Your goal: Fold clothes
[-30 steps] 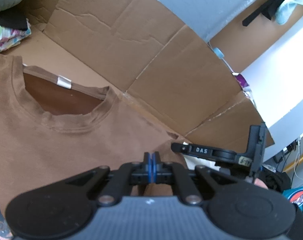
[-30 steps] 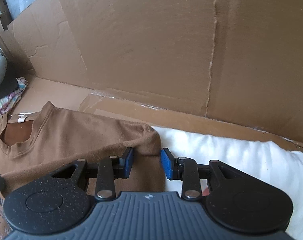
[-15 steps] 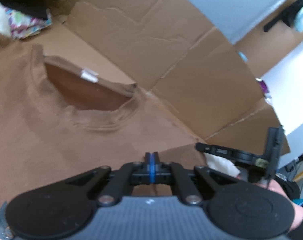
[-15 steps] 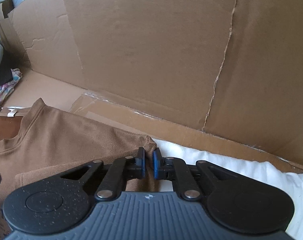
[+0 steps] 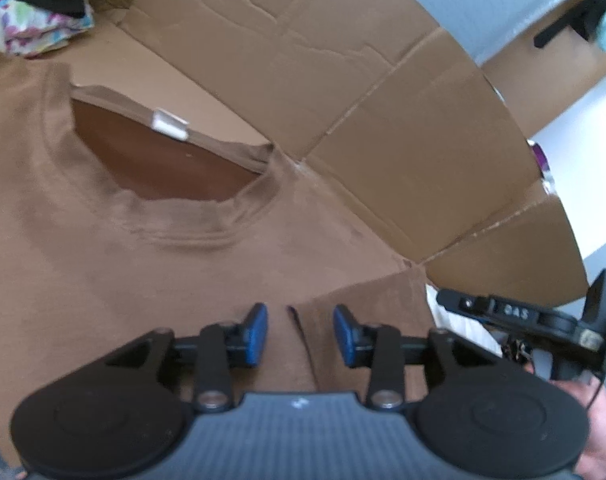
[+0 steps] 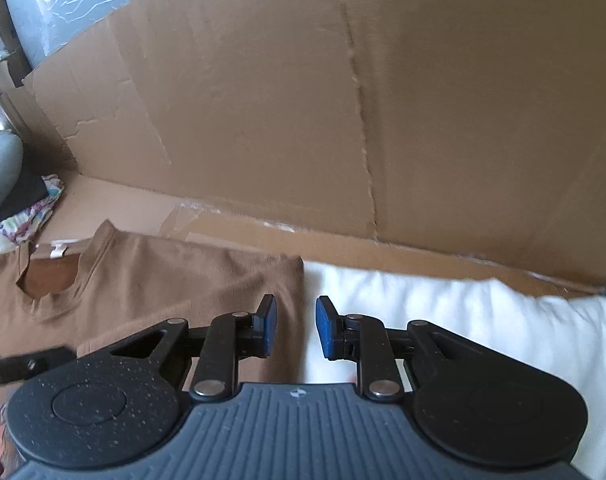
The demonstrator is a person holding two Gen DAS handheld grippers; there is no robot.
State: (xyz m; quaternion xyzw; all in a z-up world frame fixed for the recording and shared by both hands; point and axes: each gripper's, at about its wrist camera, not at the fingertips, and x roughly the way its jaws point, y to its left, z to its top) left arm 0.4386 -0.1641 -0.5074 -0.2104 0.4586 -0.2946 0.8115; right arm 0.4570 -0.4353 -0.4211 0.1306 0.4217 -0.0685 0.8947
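One brown T-shirt point(image 5: 115, 264) (one white neck tag point(image 5: 169, 123)) lies on cardboard point(image 6: 343, 120). Two grippers hover over it: the left gripper point(image 5: 301, 334) and right gripper point(image 6: 296, 326) are both opening, pads apart, gripping nothing.

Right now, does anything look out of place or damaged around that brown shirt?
Mostly tidy. The brown shirt lies flat with its sleeve folded over. The cardboard backing is torn and creased along its left edge, and a loose heap of patterned fabric sits crumpled beside the collar.
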